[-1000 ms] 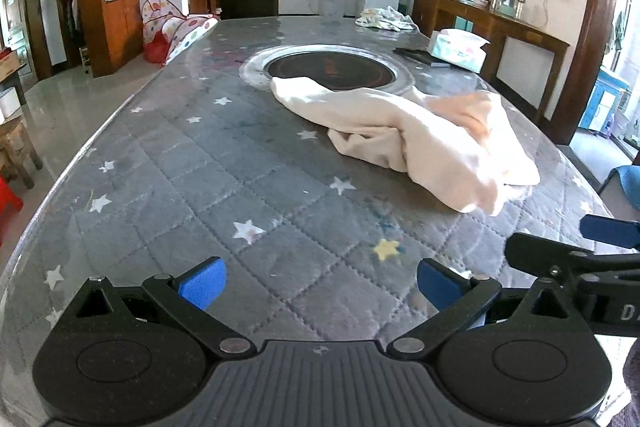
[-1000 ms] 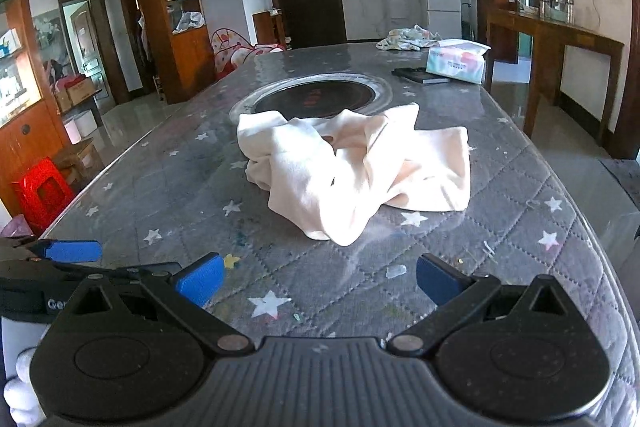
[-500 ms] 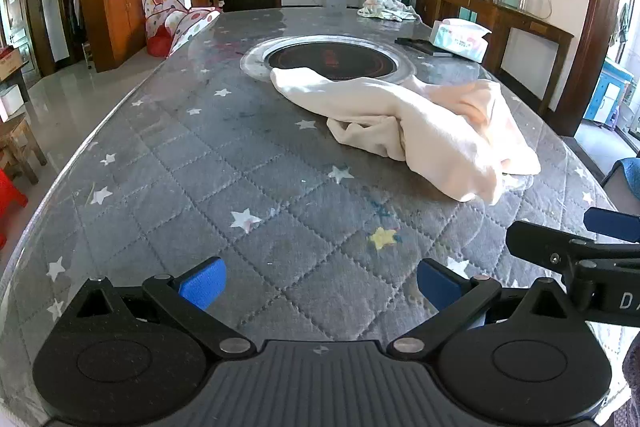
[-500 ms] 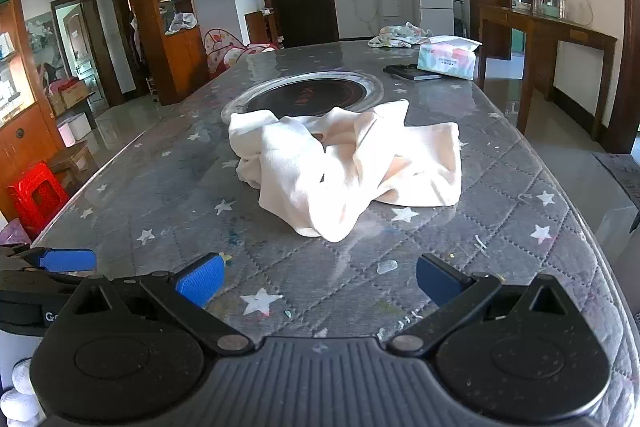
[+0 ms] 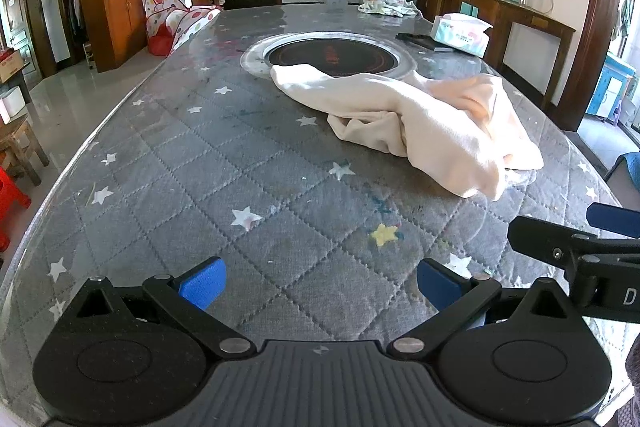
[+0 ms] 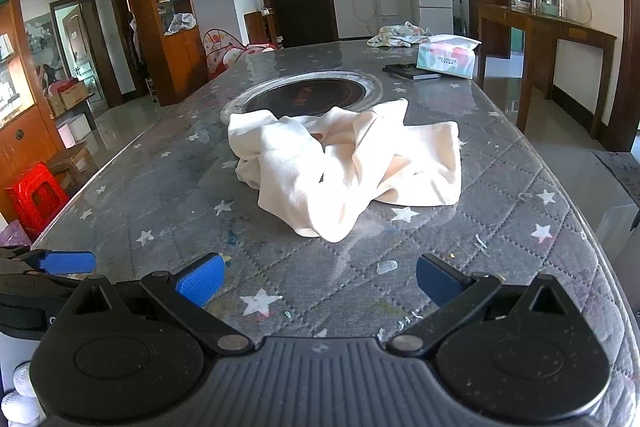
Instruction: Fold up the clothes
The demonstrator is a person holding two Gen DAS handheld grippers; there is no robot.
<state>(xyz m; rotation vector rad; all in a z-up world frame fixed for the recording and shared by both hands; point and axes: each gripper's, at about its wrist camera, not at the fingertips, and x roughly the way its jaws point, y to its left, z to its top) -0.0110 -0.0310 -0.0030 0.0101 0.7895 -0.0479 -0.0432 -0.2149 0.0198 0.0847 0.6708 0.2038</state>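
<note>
A crumpled cream garment (image 5: 424, 119) lies in a heap on the grey star-quilted table (image 5: 240, 163), just in front of the round inset cooktop (image 5: 332, 57). It also shows in the right wrist view (image 6: 344, 163). My left gripper (image 5: 318, 285) is open and empty, low over the table's near end, well short of the garment and to its left. My right gripper (image 6: 316, 281) is open and empty, directly in front of the garment with a gap between. Each gripper shows at the edge of the other's view.
A tissue pack (image 6: 446, 57) and a dark flat object (image 6: 408, 71) lie beyond the cooktop on the right. A patterned cloth (image 6: 398, 35) sits at the table's far end. A red stool (image 6: 34, 195) stands on the floor left; a wooden side table (image 6: 548, 27) stands right.
Both grippers have drawn back and risen a little, so the garment sits slightly farther off in both views. The garment has not moved. Both stay open.
</note>
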